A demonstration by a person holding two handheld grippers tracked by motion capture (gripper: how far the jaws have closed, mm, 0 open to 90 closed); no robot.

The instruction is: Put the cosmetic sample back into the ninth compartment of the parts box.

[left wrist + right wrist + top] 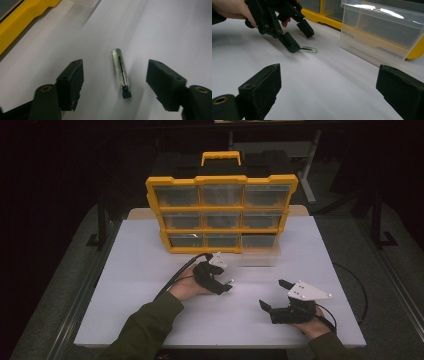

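My two hands come in at the near edge of a white table, sleeves dark green. The right gripper sits near and to the right, low over the bare top, with nothing between its jaws, which stand wide apart.

A little farther and left of centre is my left gripper, tipped down at the table. Its jaws are apart and straddle a small glass tube that lies flat on the white top; neither pad touches it. From the right gripper view I see the tube just beside the left gripper's nearer jaw tip.

In the left gripper view the tube's long axis runs nearly along the jaws, leaning slightly. Its black capped end lies toward the gripper body, and its rounded clear end points away, toward the far side. A thin dark line runs down its inside.

Just beyond, right of the left gripper, a clear plastic drawer stands on the table, pulled out of a yellow organizer. The organizer stands upright at the far middle, three rows of three clear drawers, handle on top.

Around the table the floor is grey and the room is dark.
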